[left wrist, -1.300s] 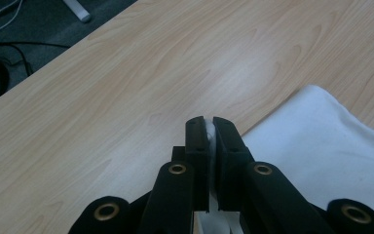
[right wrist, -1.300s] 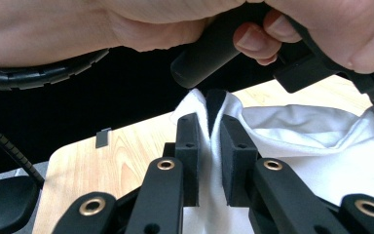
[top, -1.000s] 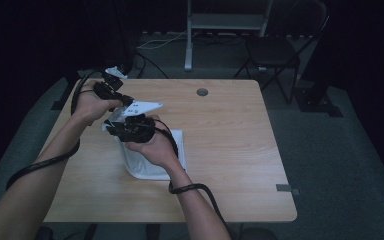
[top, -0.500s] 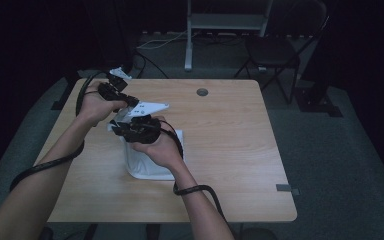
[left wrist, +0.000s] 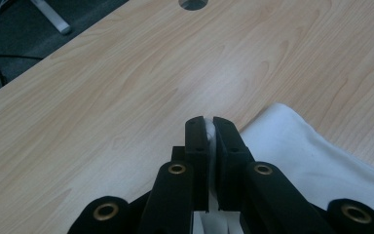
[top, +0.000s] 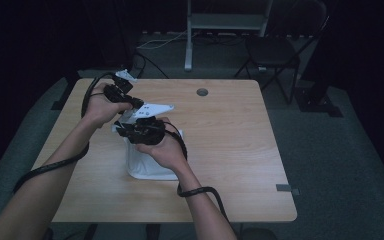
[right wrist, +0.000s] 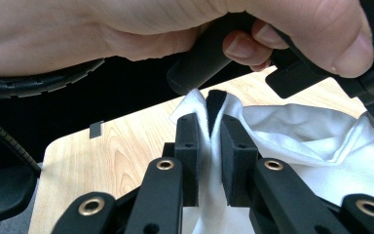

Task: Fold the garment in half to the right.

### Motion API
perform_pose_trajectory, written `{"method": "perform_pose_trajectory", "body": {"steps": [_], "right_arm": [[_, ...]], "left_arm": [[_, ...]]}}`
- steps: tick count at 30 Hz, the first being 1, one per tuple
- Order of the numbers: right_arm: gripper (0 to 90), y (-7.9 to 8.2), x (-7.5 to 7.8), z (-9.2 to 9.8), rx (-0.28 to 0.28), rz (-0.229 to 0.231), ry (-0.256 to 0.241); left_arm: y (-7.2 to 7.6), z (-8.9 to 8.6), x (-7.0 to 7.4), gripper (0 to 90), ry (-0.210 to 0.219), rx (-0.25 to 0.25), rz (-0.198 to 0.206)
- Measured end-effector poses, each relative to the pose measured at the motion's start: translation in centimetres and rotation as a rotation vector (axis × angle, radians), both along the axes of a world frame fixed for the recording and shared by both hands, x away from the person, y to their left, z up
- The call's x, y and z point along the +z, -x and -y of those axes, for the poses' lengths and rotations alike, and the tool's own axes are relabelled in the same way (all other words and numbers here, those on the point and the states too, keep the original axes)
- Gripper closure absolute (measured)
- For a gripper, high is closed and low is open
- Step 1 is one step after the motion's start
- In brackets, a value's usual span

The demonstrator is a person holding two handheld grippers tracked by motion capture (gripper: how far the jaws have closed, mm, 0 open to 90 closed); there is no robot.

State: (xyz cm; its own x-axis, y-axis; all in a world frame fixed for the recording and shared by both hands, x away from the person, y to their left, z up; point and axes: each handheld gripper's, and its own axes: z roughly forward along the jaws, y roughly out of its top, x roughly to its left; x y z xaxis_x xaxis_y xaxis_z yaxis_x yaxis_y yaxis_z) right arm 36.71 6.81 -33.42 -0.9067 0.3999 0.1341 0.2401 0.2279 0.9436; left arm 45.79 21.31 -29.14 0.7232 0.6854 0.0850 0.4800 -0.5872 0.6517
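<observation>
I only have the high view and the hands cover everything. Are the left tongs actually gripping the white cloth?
Observer: Yes. In the left gripper view the left tongs are closed with a thin fold of the white cloth pinched between the jaws.
Operator: And the right ones?
Observer: The right tongs are also clamped on the cloth; it bunches up between the jaws in the right gripper view.
Operator: How close are the two?
Observer: Very close. The left hand sits right above the right tongs' tips, holding its gripper.
</observation>
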Motion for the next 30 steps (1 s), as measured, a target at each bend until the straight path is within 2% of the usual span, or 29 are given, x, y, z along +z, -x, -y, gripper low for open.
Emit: {"method": "perform_pose_trajectory", "body": {"steps": [24, 30], "right_arm": [[79.3, 0.2, -0.7, 1.5, -0.017, -0.016, 0.009], [79.3, 0.3, -1.0, 2.2, -0.025, -0.022, 0.008]], "left_arm": [[0.1, 1.8, -0.9, 85.8, 0.018, -0.026, -0.005], [0.1, 2.2, -1.2, 85.7, 0.025, -0.014, -0.009]]}}
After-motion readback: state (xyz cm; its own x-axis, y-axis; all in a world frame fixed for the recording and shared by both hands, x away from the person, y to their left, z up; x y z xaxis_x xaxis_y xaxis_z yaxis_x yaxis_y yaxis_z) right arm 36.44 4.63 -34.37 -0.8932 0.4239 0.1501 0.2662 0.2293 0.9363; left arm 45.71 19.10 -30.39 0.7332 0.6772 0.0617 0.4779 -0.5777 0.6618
